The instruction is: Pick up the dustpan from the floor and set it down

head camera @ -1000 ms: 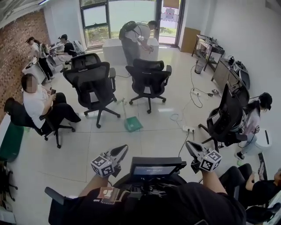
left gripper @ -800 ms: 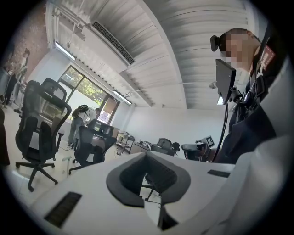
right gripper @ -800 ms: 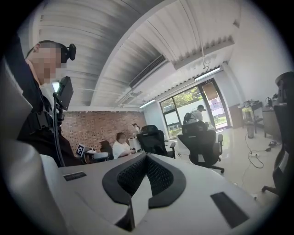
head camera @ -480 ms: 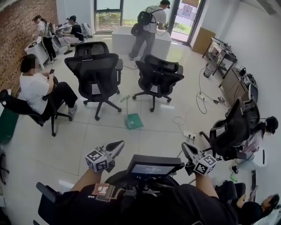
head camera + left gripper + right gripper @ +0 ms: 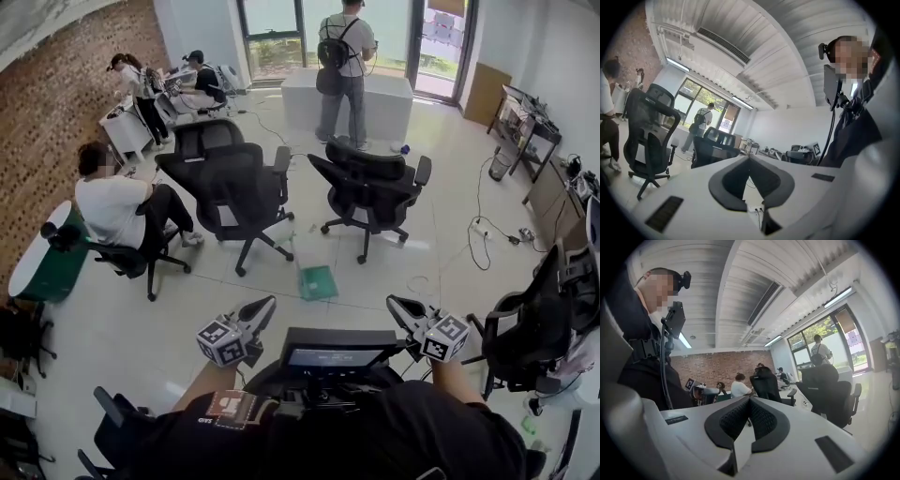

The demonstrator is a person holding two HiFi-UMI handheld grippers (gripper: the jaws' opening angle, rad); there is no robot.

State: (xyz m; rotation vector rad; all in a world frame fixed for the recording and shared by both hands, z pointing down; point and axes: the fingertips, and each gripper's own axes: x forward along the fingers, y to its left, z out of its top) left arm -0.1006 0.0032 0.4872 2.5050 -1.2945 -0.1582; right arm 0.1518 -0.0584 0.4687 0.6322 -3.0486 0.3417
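Observation:
The green dustpan [image 5: 317,282] lies on the pale tiled floor in the head view, its thin handle rising toward the black chairs. It is well ahead of both grippers. My left gripper [image 5: 265,304] is held low at the left, its jaws together with nothing between them; its own view shows the pads meeting [image 5: 749,157]. On the other side my right gripper [image 5: 393,303] is likewise shut and empty, pads touching [image 5: 750,398]. Both point level into the room. Neither gripper view shows the dustpan.
Two black office chairs [image 5: 232,192] [image 5: 371,190] stand just beyond the dustpan. A seated person [image 5: 117,208] is at the left, another black chair [image 5: 534,323] at the right. Cables and a power strip [image 5: 480,230] lie on the floor at the right. A person stands at a white counter [image 5: 349,94].
The whole view has shifted as I moved across the room: the dustpan and chairs now sit further right in the frame. Both grippers keep their shut pose in front of me.

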